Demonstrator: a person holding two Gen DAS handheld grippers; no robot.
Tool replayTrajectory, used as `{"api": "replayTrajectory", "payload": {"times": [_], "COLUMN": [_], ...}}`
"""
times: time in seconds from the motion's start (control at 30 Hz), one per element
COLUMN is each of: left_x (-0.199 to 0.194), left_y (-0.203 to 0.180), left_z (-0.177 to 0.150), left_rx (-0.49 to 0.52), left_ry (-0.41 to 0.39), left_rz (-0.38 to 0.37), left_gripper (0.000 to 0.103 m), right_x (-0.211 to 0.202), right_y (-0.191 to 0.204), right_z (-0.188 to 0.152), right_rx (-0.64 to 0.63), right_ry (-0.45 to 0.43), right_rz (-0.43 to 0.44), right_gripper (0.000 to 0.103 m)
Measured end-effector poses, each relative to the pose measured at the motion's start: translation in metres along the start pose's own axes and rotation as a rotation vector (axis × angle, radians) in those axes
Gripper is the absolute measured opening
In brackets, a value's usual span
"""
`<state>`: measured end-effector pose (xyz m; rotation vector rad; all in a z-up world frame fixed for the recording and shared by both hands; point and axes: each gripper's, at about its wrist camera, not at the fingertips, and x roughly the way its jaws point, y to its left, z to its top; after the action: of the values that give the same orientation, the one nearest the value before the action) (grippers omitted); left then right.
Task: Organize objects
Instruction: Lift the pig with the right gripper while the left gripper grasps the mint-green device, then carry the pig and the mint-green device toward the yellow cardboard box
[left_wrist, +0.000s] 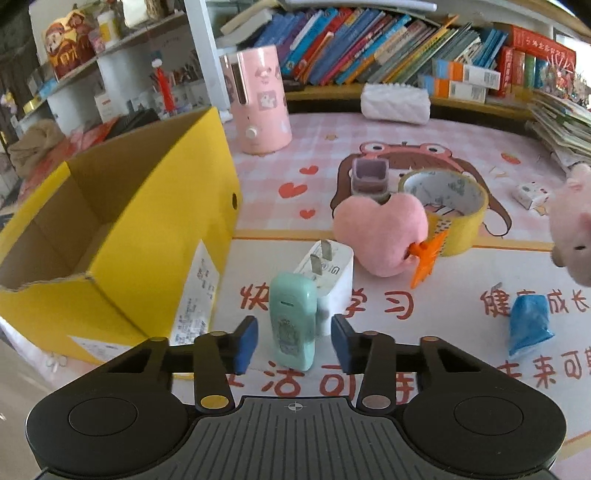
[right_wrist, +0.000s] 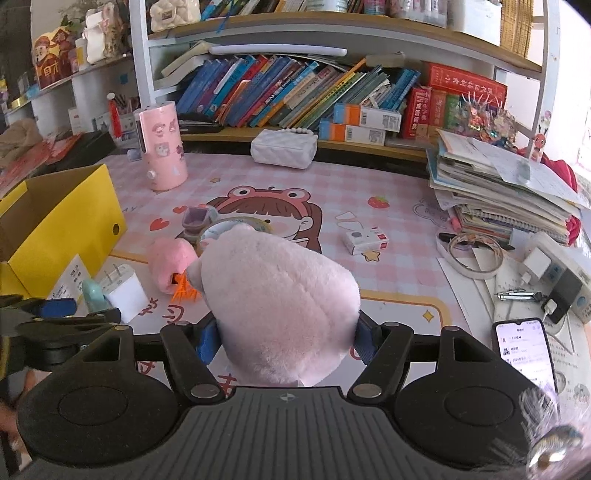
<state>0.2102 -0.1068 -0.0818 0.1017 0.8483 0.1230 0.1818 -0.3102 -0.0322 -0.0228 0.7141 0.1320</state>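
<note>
My left gripper (left_wrist: 293, 343) stands low over the desk mat with a mint-green little device (left_wrist: 291, 321) upright between its blue pads (left_wrist: 245, 341). A narrow gap shows on each side, so the pads do not press on it. A white charger plug (left_wrist: 332, 277) stands right behind the device. My right gripper (right_wrist: 286, 341) is shut on a pink plush toy (right_wrist: 280, 295), held above the mat. That plush shows at the right edge of the left wrist view (left_wrist: 572, 229). An open yellow cardboard box (left_wrist: 147, 229) sits to the left.
Behind the plug lie a pink heart plush (left_wrist: 380, 232), an orange clip (left_wrist: 428, 258), a yellow tape roll (left_wrist: 447, 206) and a purple cup (left_wrist: 369, 177). A blue bag (left_wrist: 528, 328) lies at right. A pink humidifier (left_wrist: 258, 99), a phone (right_wrist: 524, 354) and stacked books (right_wrist: 498, 192) ring the mat.
</note>
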Motion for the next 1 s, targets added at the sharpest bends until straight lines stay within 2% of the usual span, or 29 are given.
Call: {"api": "replayTrajectory", "payload": {"times": [0.13,0.57,0.83,1.0], "left_x": [0.000,-0.058,-0.089,-0.109], "left_y": [0.000,0.027,0.066,0.107], "left_z": [0.000,-0.008,-0.028,-0.047], "left_rx": [0.000,-0.077,-0.061,-0.067], "left_ry": [0.003,-0.089,-0.149,-0.180], "left_rz": [-0.026,-0.140,-0.177,-0.172], "left_gripper": [0.023,0.023,0.023,0.023], "right_x": [0.004,0.003,-0.023,-0.041], "right_y": [-0.004,0.021,0.066,0.104], "right_z": [0.001,-0.004,-0.018,-0.029], "right_rx": [0.012,0.013,-0.002,0.007], "right_ry": [0.013,0.040,0.040,0.038], "right_rz": [-0.001,0.044,0.059,0.058], "right_gripper": [0.066,0.066,0.066,0.066]}}
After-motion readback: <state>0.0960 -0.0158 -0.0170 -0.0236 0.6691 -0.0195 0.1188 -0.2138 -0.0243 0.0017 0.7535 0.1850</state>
